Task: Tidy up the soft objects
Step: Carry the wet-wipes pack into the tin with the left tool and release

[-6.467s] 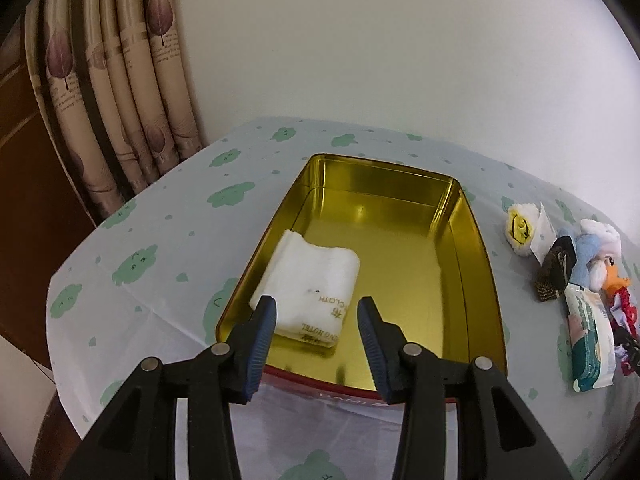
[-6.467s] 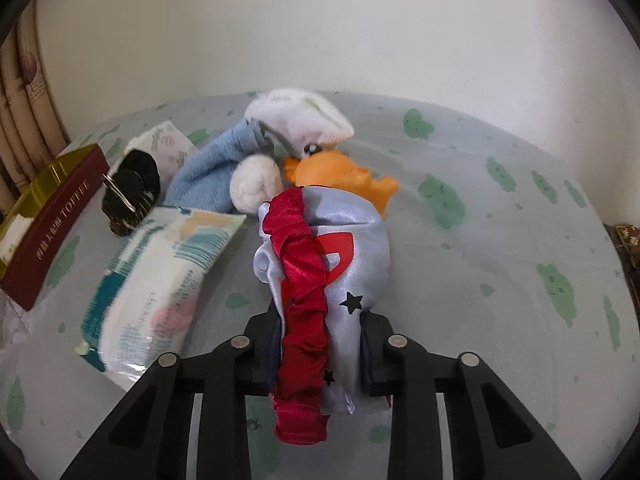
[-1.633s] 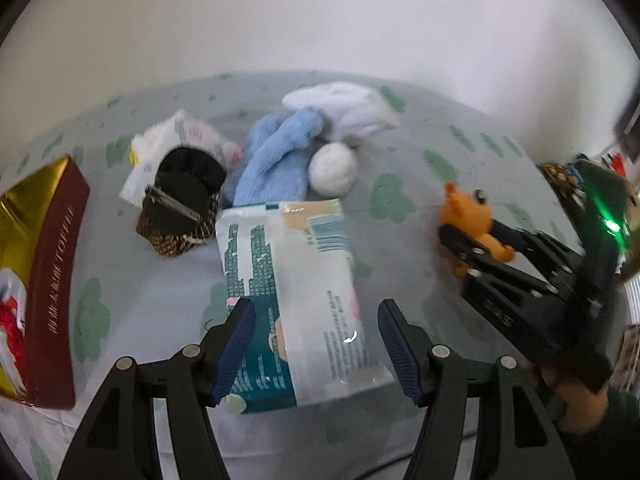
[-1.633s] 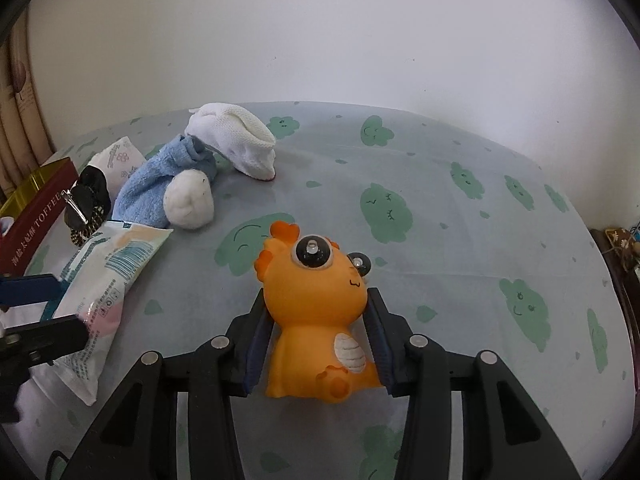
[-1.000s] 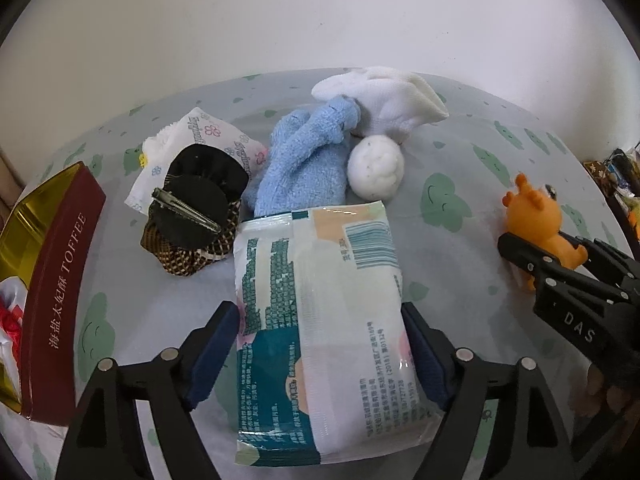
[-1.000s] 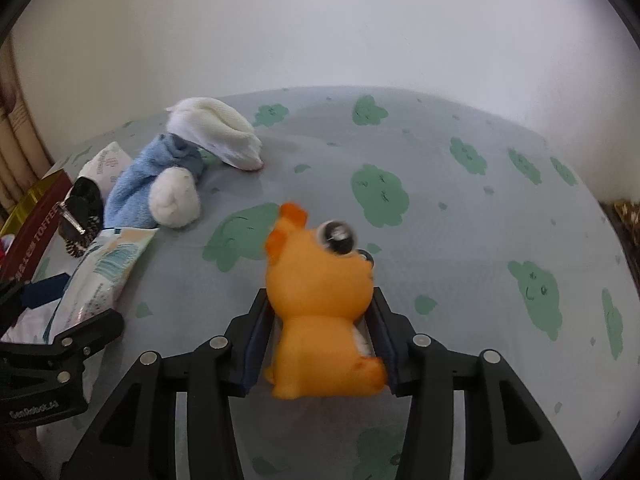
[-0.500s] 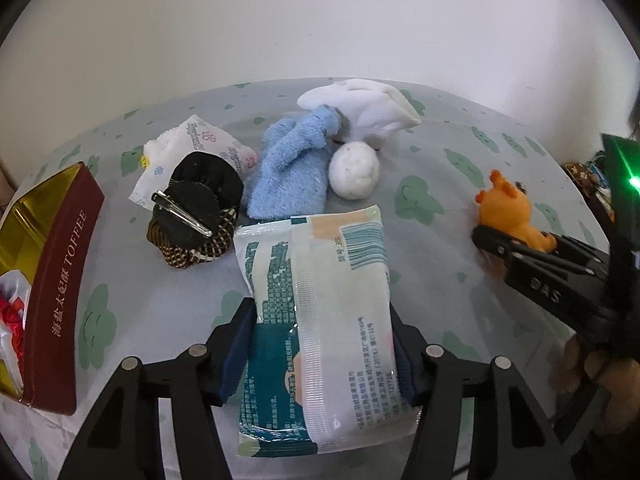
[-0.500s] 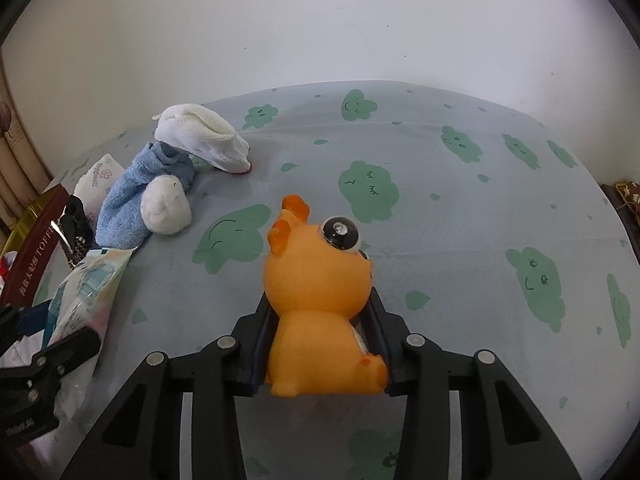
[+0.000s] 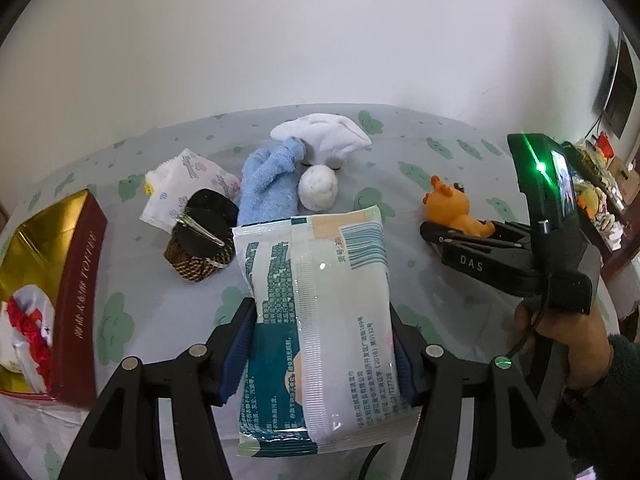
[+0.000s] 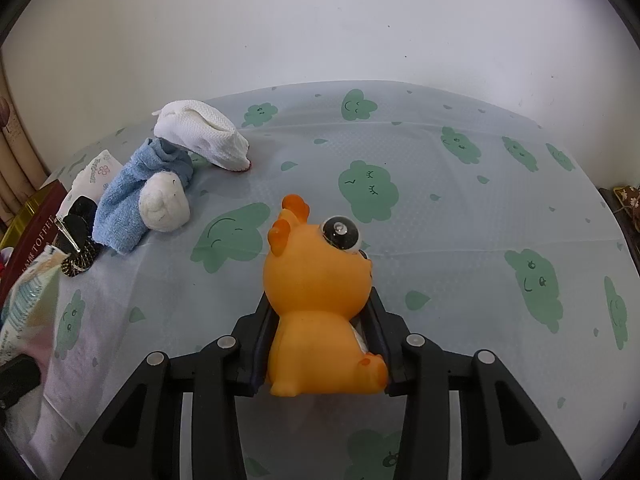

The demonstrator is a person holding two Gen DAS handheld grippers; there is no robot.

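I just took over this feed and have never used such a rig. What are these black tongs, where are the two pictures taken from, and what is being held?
A person holds a hand tool with two jaws in each hand; a camera sits on each, looking along the jaws. The left gripper has just closed on a wipes packet. The right gripper clamps an orange toy. On the table lie a blue cloth, a white sock, a dark hair clip and a gold tin.

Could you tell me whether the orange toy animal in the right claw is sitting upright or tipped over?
Upright. The orange toy animal is pinched at its body by the right claw, head uppermost, feet at the bottom.
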